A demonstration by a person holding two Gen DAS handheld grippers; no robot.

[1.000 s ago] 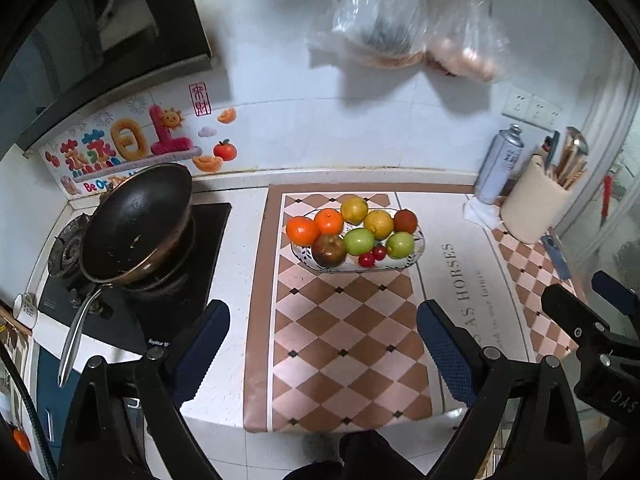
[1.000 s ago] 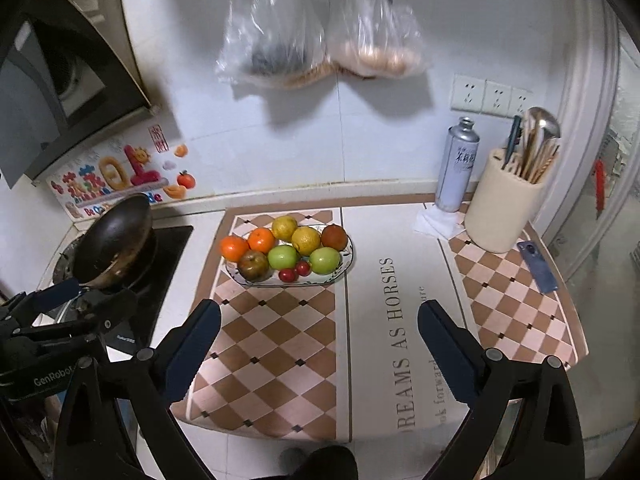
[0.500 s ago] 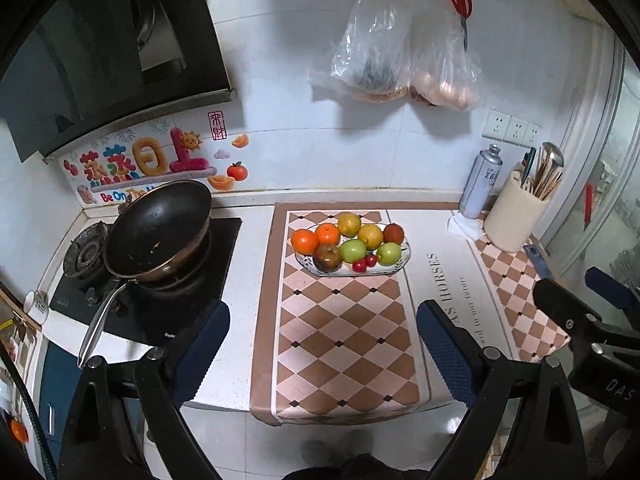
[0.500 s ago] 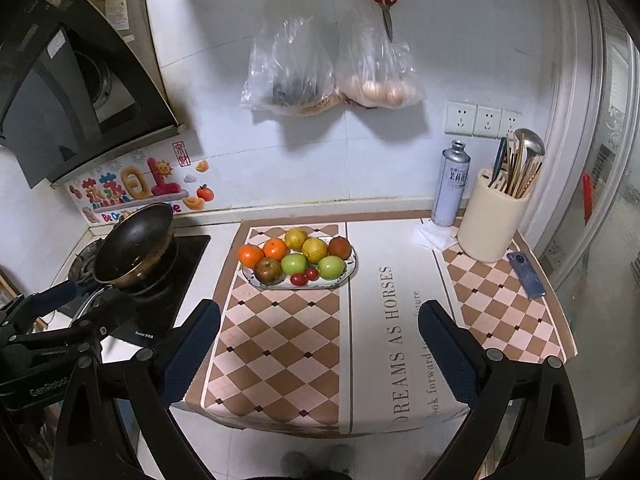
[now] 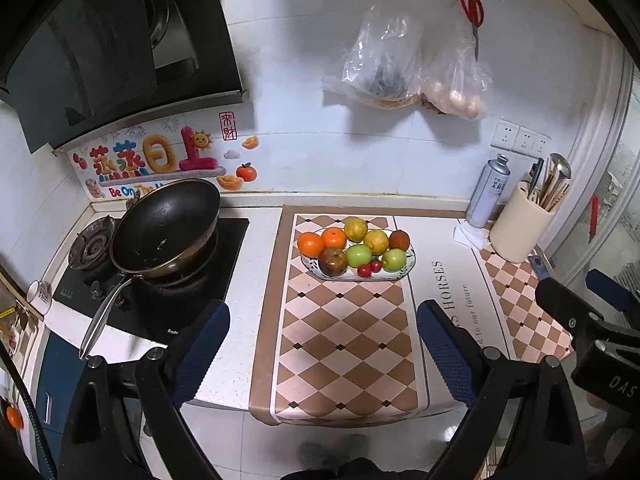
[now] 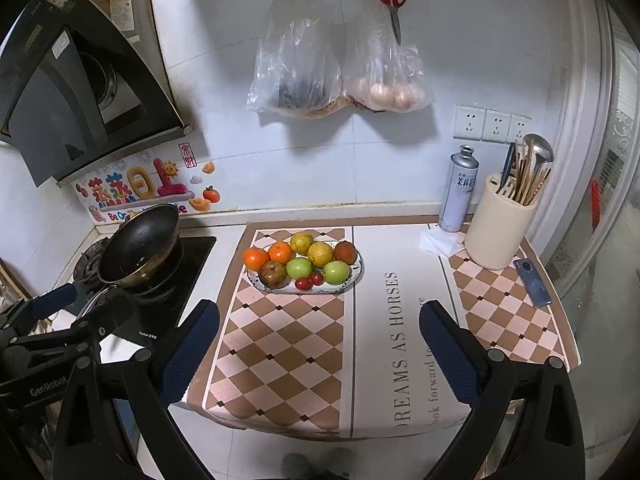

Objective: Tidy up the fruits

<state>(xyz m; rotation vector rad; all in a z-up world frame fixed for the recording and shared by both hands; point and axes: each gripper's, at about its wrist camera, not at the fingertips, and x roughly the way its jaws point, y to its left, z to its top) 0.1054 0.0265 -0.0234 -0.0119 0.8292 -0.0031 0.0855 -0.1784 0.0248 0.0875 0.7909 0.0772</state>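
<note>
Orange, yellow and green fruits (image 5: 354,250) heaped on an oval plate (image 5: 411,258) near the counter's back edge, on the checked mat (image 5: 340,340). Left tool (image 5: 322,344) released, empty, well short of it.

Right view: right tool (image 6: 319,344) likewise spread, holding nothing. Judgement: round, firm, roll-prone; cherries (image 6: 309,281) fragile. Pinch each across its widest girth.

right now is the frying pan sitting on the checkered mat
No, the frying pan rests on the stove, left of the checkered mat that holds the fruit plate.
</note>
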